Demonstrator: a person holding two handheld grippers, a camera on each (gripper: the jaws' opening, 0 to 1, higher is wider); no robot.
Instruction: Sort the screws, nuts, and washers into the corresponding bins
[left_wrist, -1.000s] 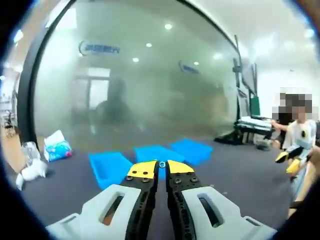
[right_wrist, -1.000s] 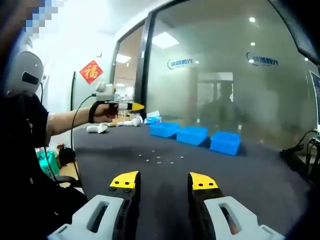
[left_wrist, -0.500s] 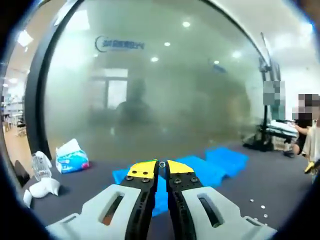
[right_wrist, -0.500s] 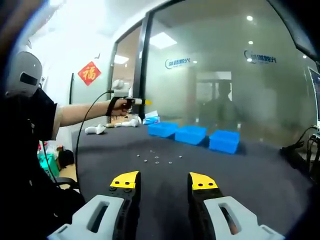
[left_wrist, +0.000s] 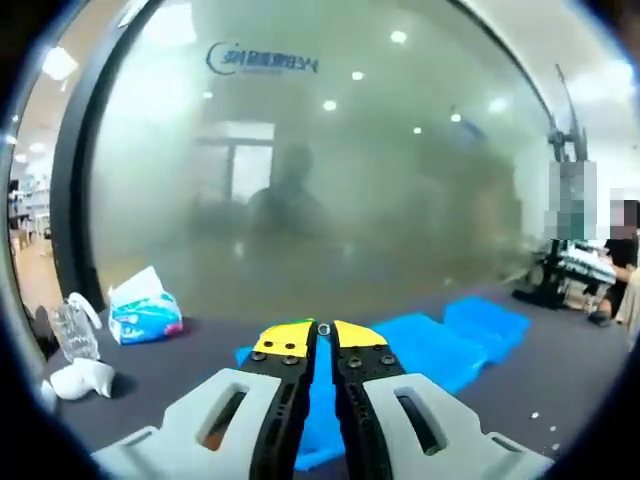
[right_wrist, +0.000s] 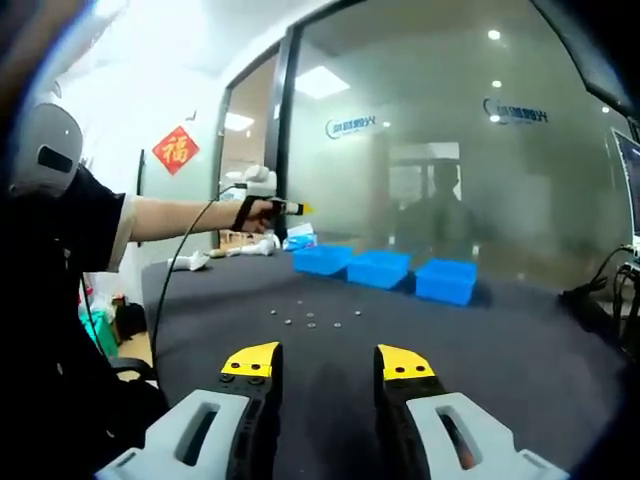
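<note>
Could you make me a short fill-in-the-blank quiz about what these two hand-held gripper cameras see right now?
1. The bins on the table number ____.
2. The bins' colour is ____.
3. The left hand-held gripper pinches a small metal ____ between its yellow tips.
4. The right hand-held gripper has its jaws ____, with nothing between them.

Missing words: three; blue; ring; open

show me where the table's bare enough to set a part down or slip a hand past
Bare dark table lies between the loose hardware and the open right gripper, and right of it toward the cables. Crowded: the far edge, three blue bins side by side.
</note>
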